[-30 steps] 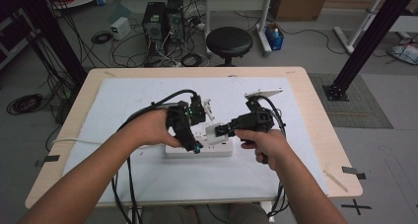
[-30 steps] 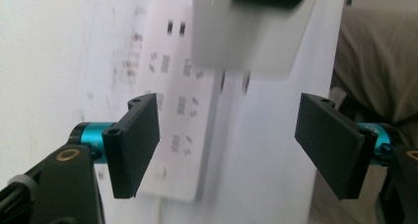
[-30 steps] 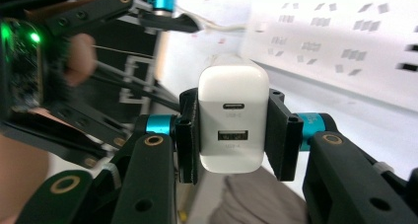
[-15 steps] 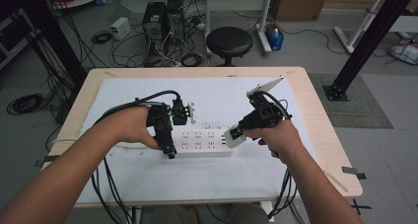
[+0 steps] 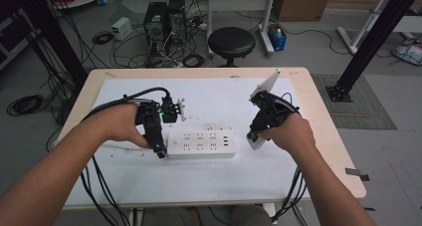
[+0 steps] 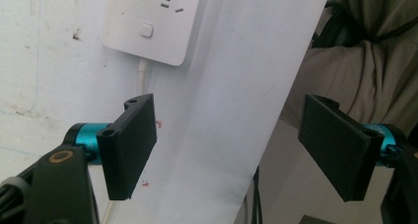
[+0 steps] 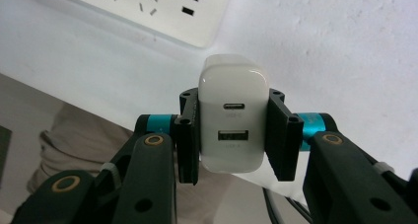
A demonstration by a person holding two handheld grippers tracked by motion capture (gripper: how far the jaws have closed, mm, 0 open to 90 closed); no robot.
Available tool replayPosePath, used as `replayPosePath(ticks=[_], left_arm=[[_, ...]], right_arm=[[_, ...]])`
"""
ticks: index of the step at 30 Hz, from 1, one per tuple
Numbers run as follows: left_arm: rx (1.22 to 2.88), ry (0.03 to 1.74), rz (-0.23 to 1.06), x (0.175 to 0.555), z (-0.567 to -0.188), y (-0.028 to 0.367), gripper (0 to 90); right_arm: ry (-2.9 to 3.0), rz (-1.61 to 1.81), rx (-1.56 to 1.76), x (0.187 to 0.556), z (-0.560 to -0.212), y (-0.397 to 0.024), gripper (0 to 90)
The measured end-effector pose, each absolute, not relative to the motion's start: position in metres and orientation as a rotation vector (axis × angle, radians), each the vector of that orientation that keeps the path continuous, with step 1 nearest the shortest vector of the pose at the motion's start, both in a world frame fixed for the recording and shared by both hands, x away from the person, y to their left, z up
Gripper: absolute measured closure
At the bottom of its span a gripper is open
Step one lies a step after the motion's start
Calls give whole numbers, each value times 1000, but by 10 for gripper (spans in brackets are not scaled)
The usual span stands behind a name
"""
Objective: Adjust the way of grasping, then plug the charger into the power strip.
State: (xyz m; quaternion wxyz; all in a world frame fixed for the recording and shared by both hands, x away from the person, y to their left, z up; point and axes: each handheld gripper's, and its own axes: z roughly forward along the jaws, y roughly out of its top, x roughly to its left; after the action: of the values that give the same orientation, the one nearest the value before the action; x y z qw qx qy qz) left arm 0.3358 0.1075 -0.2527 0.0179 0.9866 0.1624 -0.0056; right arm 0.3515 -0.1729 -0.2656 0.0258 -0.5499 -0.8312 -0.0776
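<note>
Here, over the white-covered table [image 5: 219,181], right gripper [image 7: 234,135] jaws clamp a charger [image 7: 231,120]; left gripper [image 6: 231,150] jaws just opened, empty.

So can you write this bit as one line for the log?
right gripper: shut on white plastic charger block | left gripper: open | white rectangular power strip: on table

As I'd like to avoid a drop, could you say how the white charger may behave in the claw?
The charger looks rigid and probably light. Its glossy, rounded shell may slip, though the right claw clamps its flat sides.
</note>
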Motion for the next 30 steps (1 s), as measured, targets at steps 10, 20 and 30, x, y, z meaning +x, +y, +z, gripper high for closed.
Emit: replayPosePath(ticks=[10, 20, 30], left_arm=[[3067, 535, 2, 333, -251, 115, 227], [3086, 509, -7, 334, -250, 115, 227], [3072, 497, 0, 334, -248, 118, 227]], right_arm=[[-2605, -198, -1677, 351, -266, -173, 621], [-2620, -176, -1677, 349, -266, -175, 620], [-2700, -181, -1607, 350, -262, -178, 621]])
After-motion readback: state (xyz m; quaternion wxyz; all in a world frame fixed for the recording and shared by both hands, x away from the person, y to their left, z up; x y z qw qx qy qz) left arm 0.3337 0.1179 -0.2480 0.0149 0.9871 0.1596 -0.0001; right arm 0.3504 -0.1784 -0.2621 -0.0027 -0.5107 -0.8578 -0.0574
